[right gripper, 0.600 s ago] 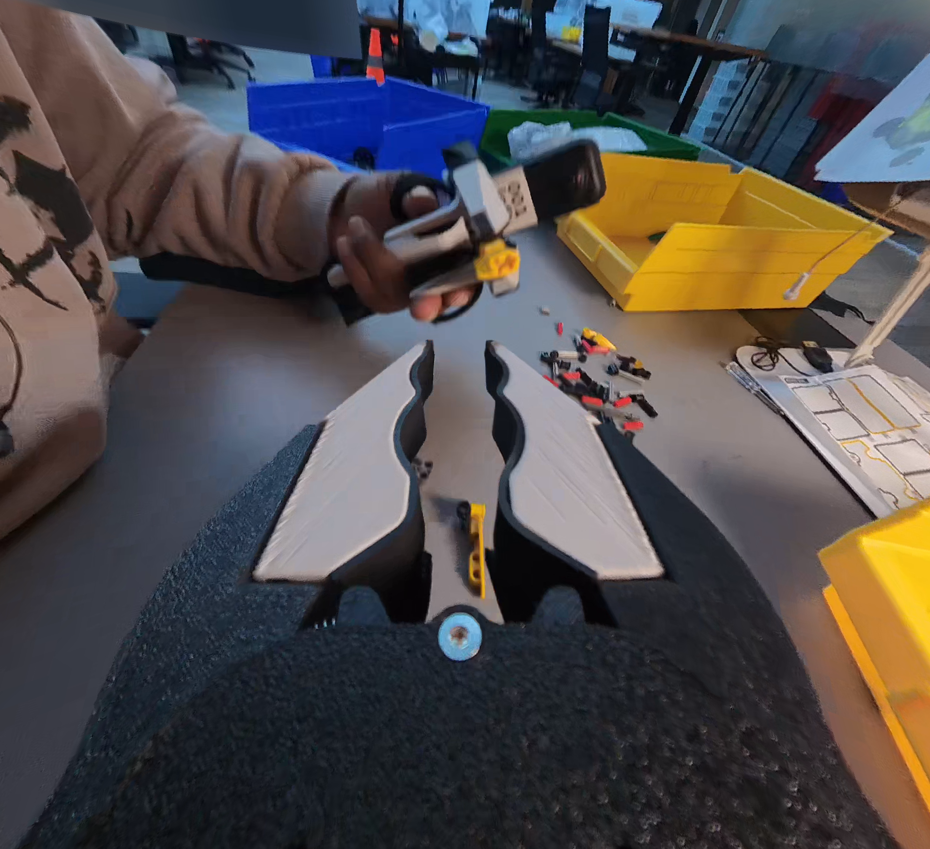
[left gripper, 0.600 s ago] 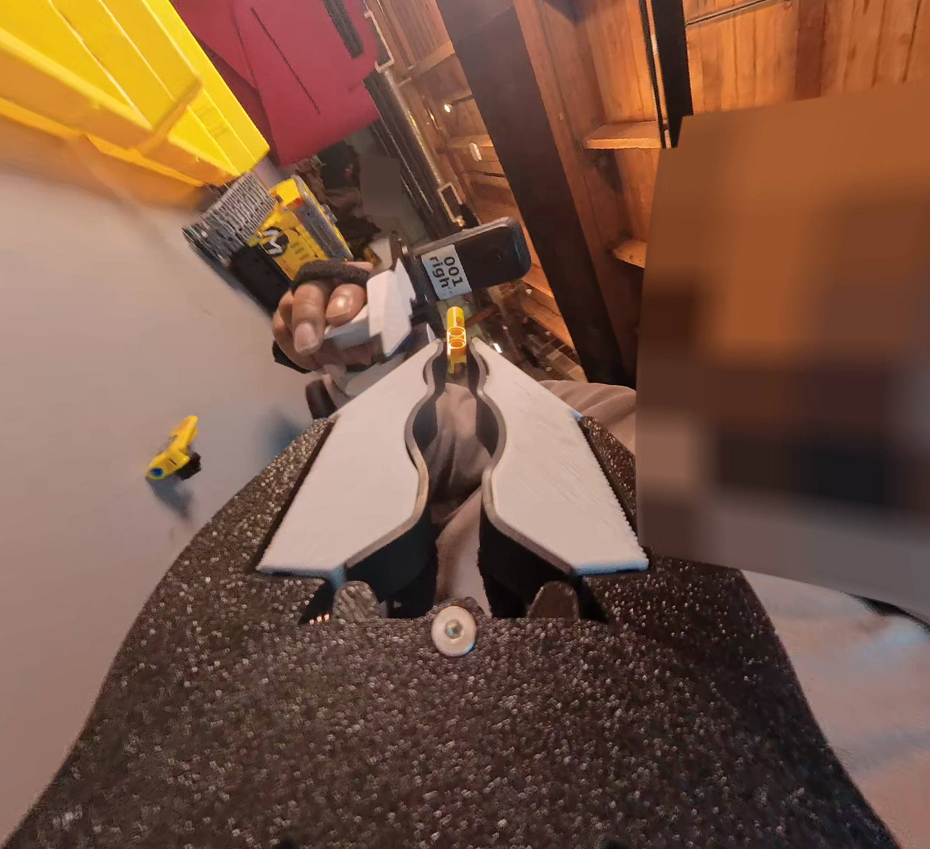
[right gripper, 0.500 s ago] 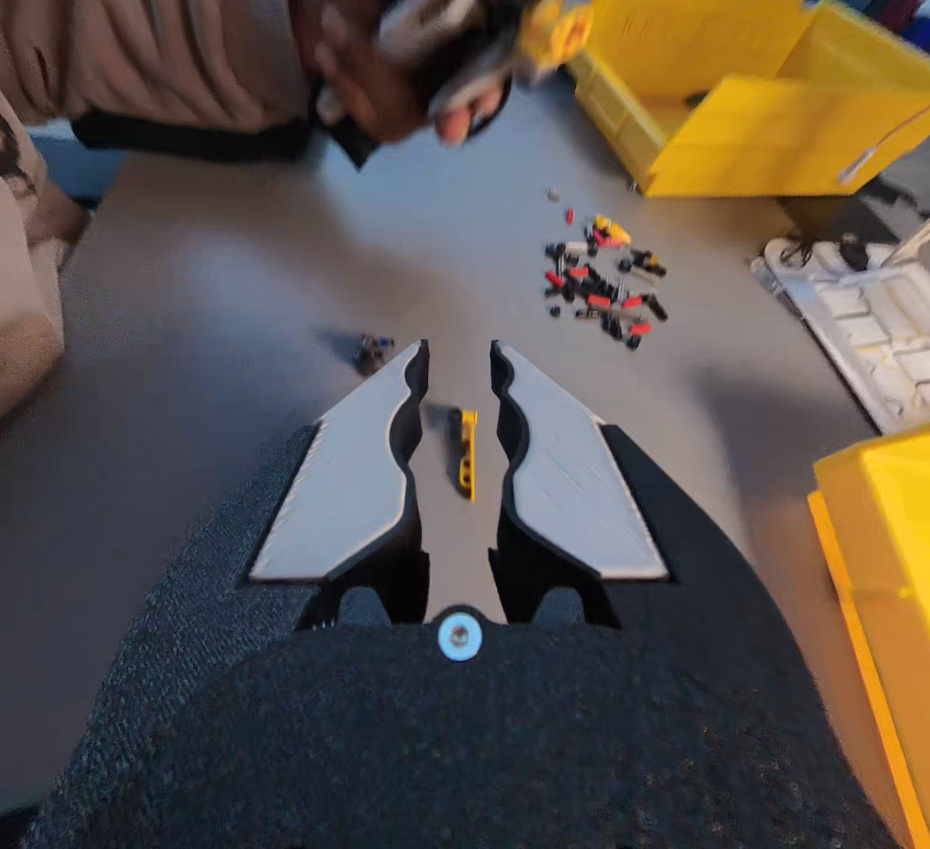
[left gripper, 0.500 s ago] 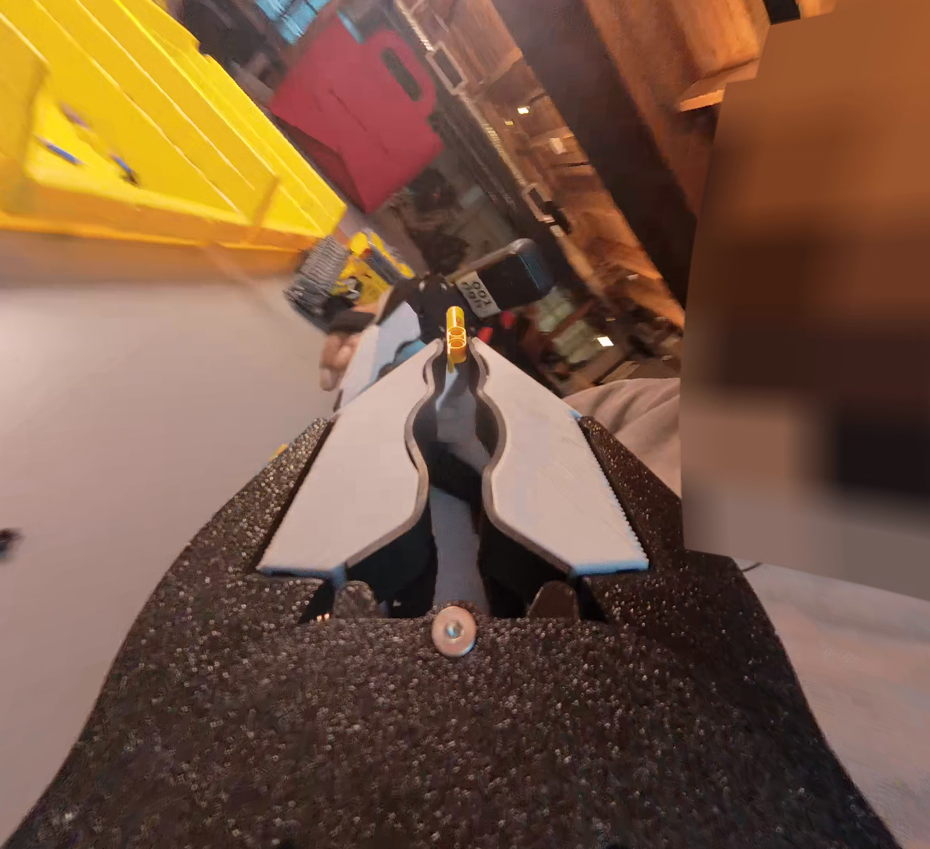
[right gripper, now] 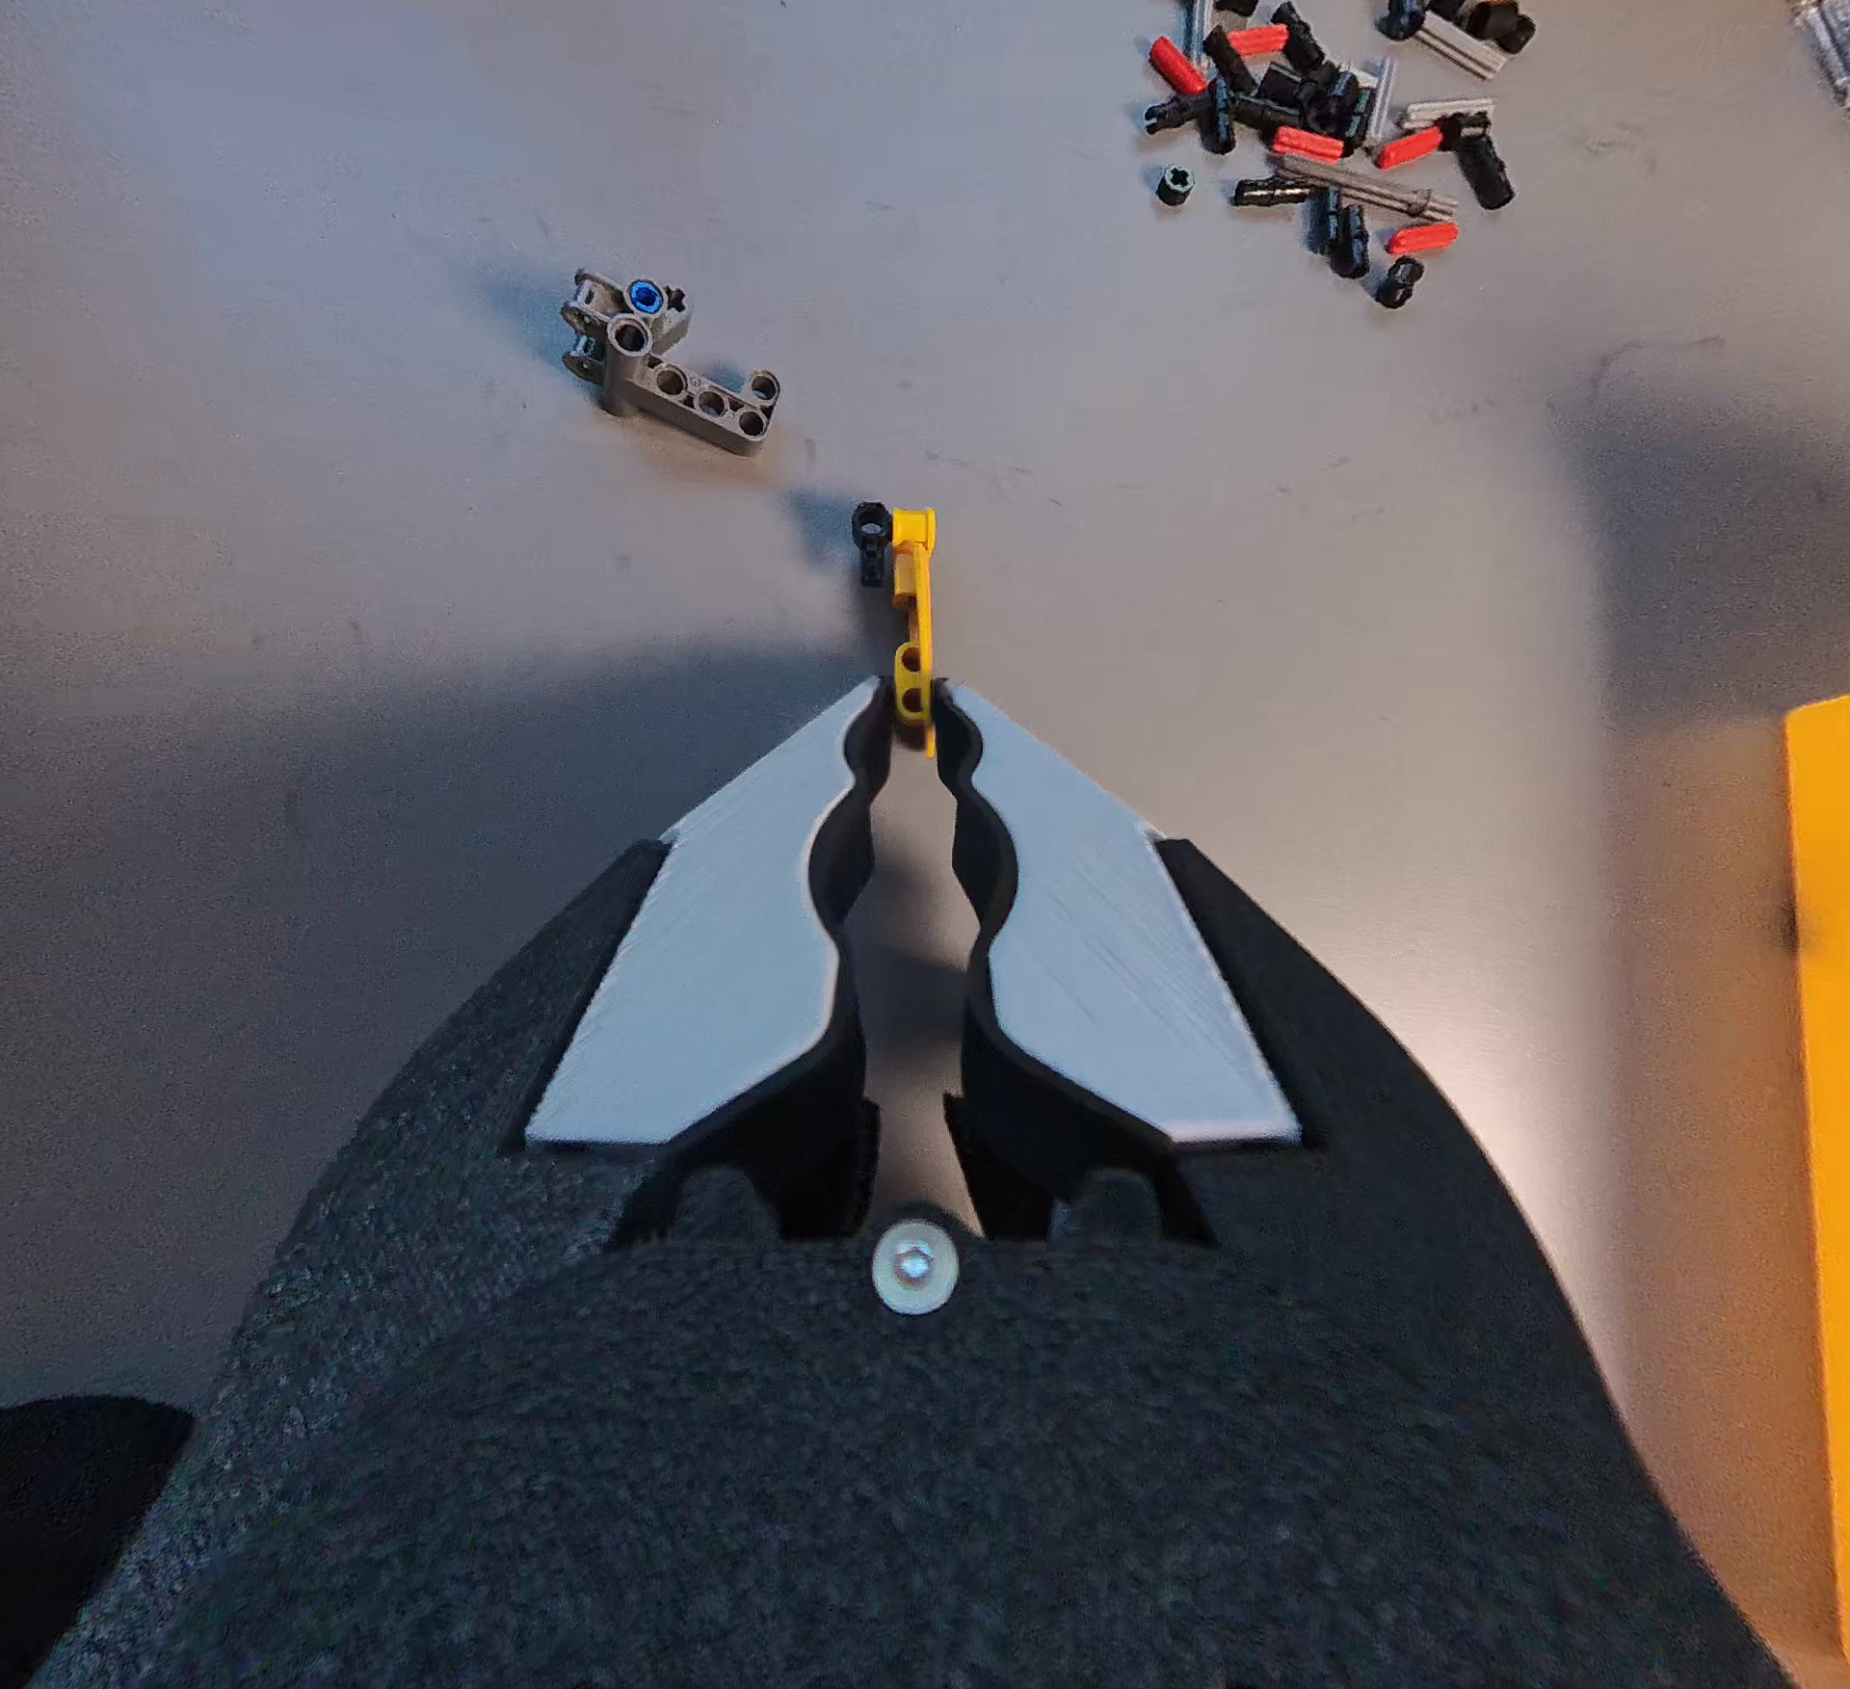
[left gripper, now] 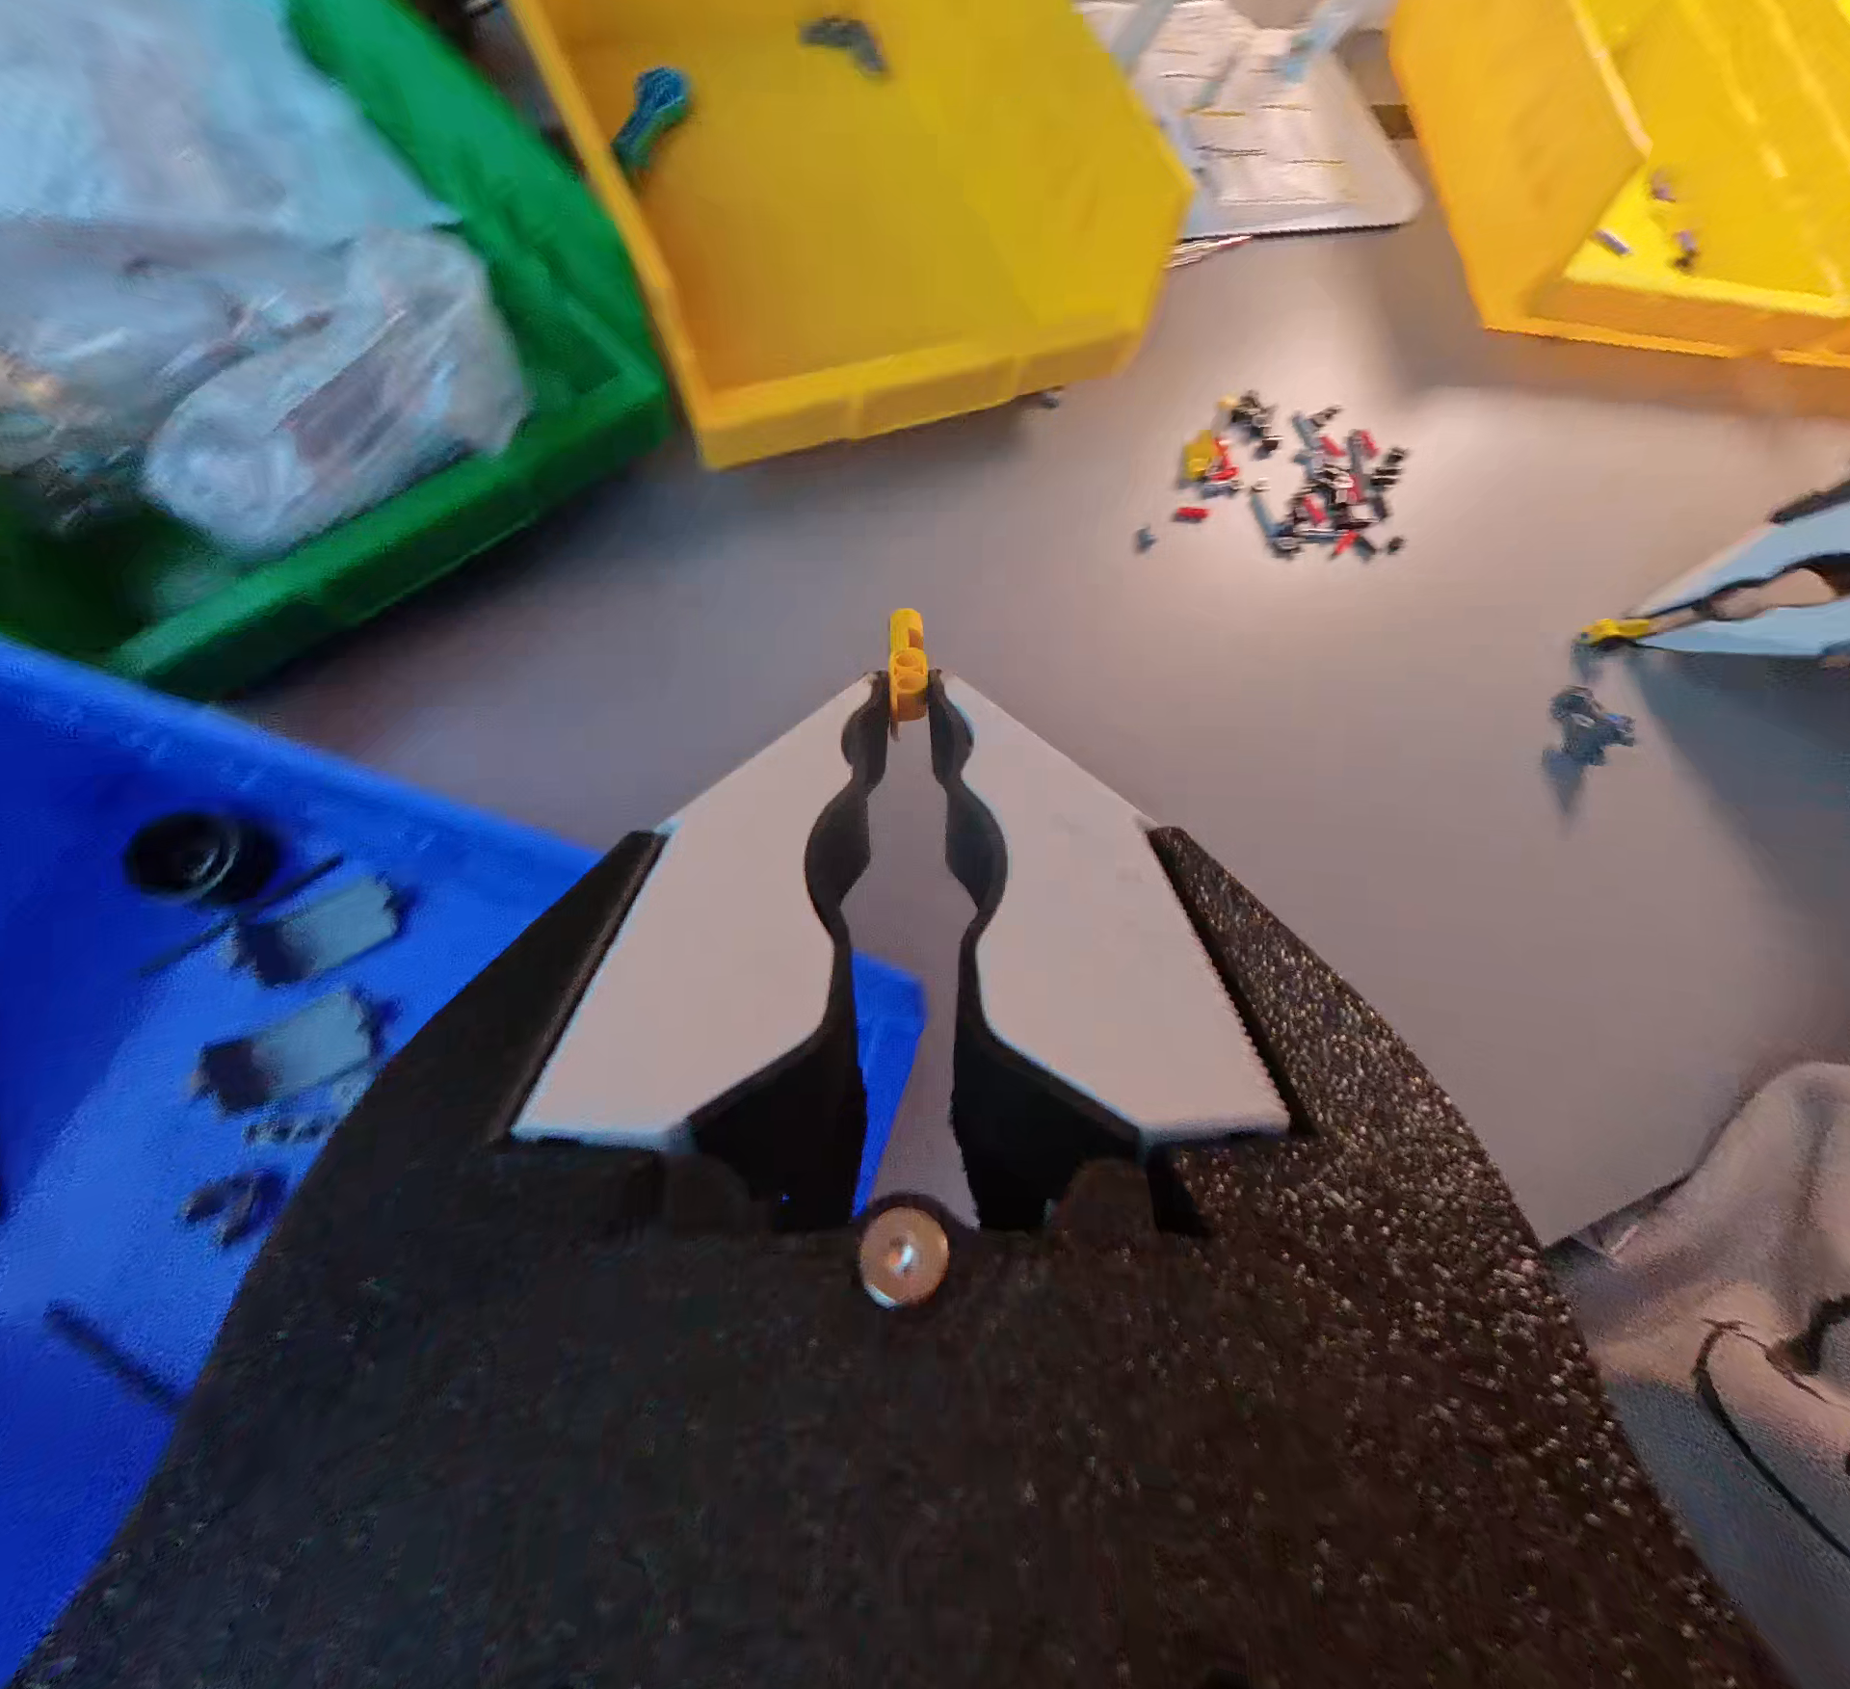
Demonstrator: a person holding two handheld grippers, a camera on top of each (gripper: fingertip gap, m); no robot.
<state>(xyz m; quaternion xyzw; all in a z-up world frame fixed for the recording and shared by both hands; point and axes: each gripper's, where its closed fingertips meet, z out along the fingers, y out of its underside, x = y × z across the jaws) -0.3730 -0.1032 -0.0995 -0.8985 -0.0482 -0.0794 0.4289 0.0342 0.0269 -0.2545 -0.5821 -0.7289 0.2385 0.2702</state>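
My left gripper (left gripper: 907,690) is shut on a small yellow connector piece (left gripper: 906,664), held above the grey table (left gripper: 1301,840). My right gripper (right gripper: 911,698) is shut on the near end of a thin yellow beam (right gripper: 913,610) with a black pin (right gripper: 870,540) at its far end, low over the table. The right gripper also shows in the left wrist view (left gripper: 1642,635) at the right edge. A grey beam assembly with a blue pin (right gripper: 666,365) lies on the table to the upper left of the right gripper and shows in the left wrist view (left gripper: 1587,730).
A pile of small black, red and grey parts (right gripper: 1331,69) lies at the upper right, also in the left wrist view (left gripper: 1301,485). Yellow bins (left gripper: 831,139) (left gripper: 1642,99), a green bin with plastic bags (left gripper: 330,260), a blue bin (left gripper: 200,990) and paper sheets (left gripper: 1271,119) ring the table. Left tips to right tips: about 45 cm.
The left gripper swung round from facing the person to facing the table and bins, still holding its yellow piece. The right gripper dropped toward the table and closed on the yellow beam.
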